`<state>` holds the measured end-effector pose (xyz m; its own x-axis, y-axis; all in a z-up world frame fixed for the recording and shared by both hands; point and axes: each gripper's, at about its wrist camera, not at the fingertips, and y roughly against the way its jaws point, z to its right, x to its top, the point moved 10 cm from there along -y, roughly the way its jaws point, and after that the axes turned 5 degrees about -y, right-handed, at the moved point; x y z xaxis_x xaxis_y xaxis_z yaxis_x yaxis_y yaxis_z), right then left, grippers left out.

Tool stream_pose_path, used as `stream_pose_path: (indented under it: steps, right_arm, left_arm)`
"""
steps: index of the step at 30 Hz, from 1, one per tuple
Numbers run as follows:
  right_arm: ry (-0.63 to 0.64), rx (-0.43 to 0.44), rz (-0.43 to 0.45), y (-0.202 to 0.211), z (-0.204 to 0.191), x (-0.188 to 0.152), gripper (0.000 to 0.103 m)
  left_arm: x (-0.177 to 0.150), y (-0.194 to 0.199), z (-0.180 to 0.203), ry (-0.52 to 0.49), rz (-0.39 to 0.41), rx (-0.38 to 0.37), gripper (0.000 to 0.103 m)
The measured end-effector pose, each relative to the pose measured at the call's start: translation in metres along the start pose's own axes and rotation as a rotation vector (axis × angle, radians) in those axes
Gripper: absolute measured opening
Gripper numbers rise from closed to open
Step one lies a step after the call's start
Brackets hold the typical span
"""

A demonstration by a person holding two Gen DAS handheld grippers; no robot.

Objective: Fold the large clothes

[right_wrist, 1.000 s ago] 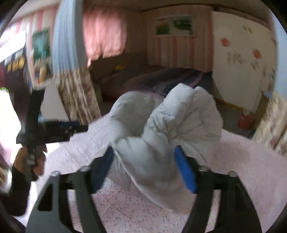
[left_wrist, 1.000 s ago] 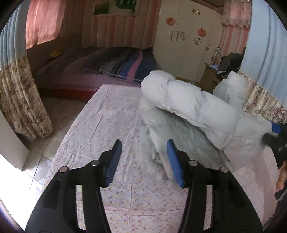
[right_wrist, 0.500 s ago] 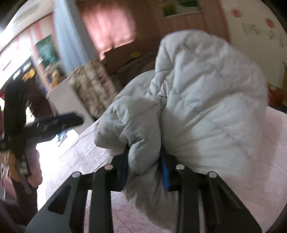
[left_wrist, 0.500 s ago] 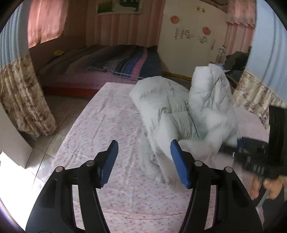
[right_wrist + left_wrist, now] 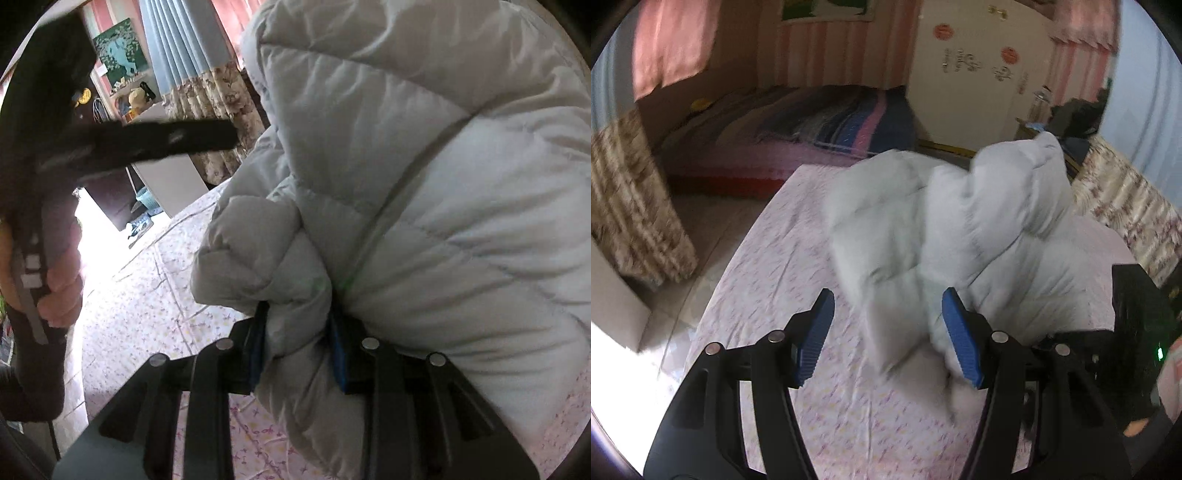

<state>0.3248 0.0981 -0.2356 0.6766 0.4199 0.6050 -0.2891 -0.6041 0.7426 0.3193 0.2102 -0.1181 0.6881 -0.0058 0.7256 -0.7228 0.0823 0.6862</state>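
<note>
- Pale quilted puffer jacket [image 5: 960, 229] lay bunched on the floral bed sheet [image 5: 768, 295].
- Right gripper [image 5: 299, 347] fingers pinched a jacket fold.
- Left gripper [image 5: 888, 332] fingers stood wide, gripping nothing.

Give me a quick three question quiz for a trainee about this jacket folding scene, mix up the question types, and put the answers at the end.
1. True or false: the left tongs are clamped on the jacket.
2. Multiple choice: what do the right tongs grip? A) the bed sheet B) a puffy fold of the jacket C) the curtain
3. Fill in: the jacket lies on a bed sheet printed with small ____.

Key:
1. False. Their blue pads stand apart, with nothing pressed between them.
2. B
3. flowers
</note>
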Motion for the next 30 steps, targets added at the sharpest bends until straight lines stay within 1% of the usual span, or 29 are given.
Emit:
stream_pose_path:
  steps: [1, 2, 5, 6, 7, 8, 9, 10, 11, 12, 13, 14, 15, 16, 18, 19, 20, 21, 23, 24, 25, 26, 27, 28, 29, 30]
  right_arm:
    - [0.001, -0.001, 0.0, 0.0, -0.003, 0.001, 0.031]
    - [0.001, -0.001, 0.0, -0.01, -0.012, 0.008, 0.031]
    - [0.0, 0.001, -0.002, -0.009, -0.011, 0.005, 0.031]
    - [0.001, 0.0, -0.003, -0.008, -0.011, 0.006, 0.031]
    - [0.003, -0.003, -0.004, -0.009, -0.011, 0.007, 0.031]
    - [0.004, -0.007, -0.003, -0.008, -0.012, 0.007, 0.031]
    - [0.006, -0.014, 0.0, -0.007, -0.012, 0.009, 0.031]
    - [0.007, -0.022, 0.003, -0.005, -0.012, 0.009, 0.033]
    - [0.007, -0.032, 0.005, -0.001, -0.013, 0.011, 0.035]
    - [0.014, -0.043, 0.018, 0.008, -0.014, 0.013, 0.04]
    - [0.017, -0.05, 0.032, 0.014, -0.013, 0.015, 0.046]
    - [0.016, -0.061, 0.058, 0.027, -0.01, 0.019, 0.049]
    - [0.003, -0.067, 0.099, 0.045, -0.004, 0.025, 0.054]
    - [-0.012, -0.069, 0.126, 0.058, 0.002, 0.029, 0.059]
    - [-0.051, -0.07, 0.182, 0.084, 0.017, 0.038, 0.064]
    - [-0.083, -0.072, 0.225, 0.101, 0.03, 0.045, 0.067]
    - [-0.132, -0.074, 0.275, 0.117, 0.049, 0.052, 0.069]
    - [-0.173, -0.074, 0.303, 0.125, 0.062, 0.055, 0.071]
    - [-0.328, -0.072, 0.373, 0.141, 0.108, 0.059, 0.072]
    - [-0.419, -0.062, 0.39, 0.141, 0.134, 0.056, 0.072]
    - [-0.52, -0.035, 0.391, 0.134, 0.16, 0.05, 0.072]
    - [-0.604, 0.005, 0.364, 0.12, 0.179, 0.044, 0.073]
    - [-0.642, 0.044, 0.34, 0.107, 0.186, 0.04, 0.07]
    - [-0.676, 0.117, 0.311, 0.09, 0.188, 0.04, 0.059]
    - [-0.664, 0.152, 0.289, 0.076, 0.181, 0.043, 0.053]
    - [-0.613, 0.143, 0.281, 0.068, 0.171, 0.05, 0.048]
  left_arm:
    - [0.004, -0.003, 0.005, -0.019, 0.005, -0.002, 0.061]
    - [0.008, -0.008, 0.012, -0.042, 0.01, -0.01, 0.061]
    - [0.018, -0.014, 0.024, -0.08, 0.022, -0.018, 0.06]
    - [0.02, -0.015, 0.028, -0.091, 0.027, -0.025, 0.06]
    - [0.022, -0.016, 0.031, -0.097, 0.03, -0.031, 0.055]
    - [0.024, -0.018, 0.036, -0.102, 0.028, -0.039, 0.043]
    - [0.024, -0.022, 0.039, -0.102, 0.02, -0.064, 0.032]
    - [0.023, -0.025, 0.042, -0.098, 0.009, -0.09, 0.015]
    - [0.022, -0.028, 0.042, -0.091, -0.005, -0.103, 0.007]
    - [0.021, -0.032, 0.041, -0.087, -0.015, -0.1, 0.005]
    - [0.019, -0.039, 0.039, -0.085, -0.035, -0.08, 0.0]
    - [0.018, -0.043, 0.037, -0.081, -0.049, -0.069, 0.0]
    - [0.016, -0.048, 0.036, -0.074, -0.062, -0.068, 0.0]
    - [0.015, -0.052, 0.035, -0.065, -0.072, -0.077, 0.0]
    - [0.013, -0.056, 0.036, -0.057, -0.079, -0.089, 0.0]
    - [0.013, -0.057, 0.037, -0.061, -0.079, -0.088, 0.0]
    - [0.014, -0.056, 0.038, -0.063, -0.074, -0.084, 0.0]
    - [0.015, -0.056, 0.039, -0.065, -0.07, -0.084, 0.0]
    - [0.016, -0.053, 0.038, -0.057, -0.064, -0.083, 0.0]
    - [0.016, -0.05, 0.037, -0.054, -0.059, -0.08, 0.0]
    - [0.016, -0.047, 0.035, -0.052, -0.051, -0.074, 0.003]
    - [0.016, -0.042, 0.032, -0.049, -0.046, -0.068, 0.01]
    - [0.016, -0.039, 0.029, -0.044, -0.04, -0.064, 0.015]
    - [0.016, -0.035, 0.026, -0.038, -0.034, -0.063, 0.023]
    - [0.018, -0.03, 0.024, -0.034, -0.025, -0.065, 0.031]
    - [0.02, -0.026, 0.022, -0.034, -0.017, -0.064, 0.035]
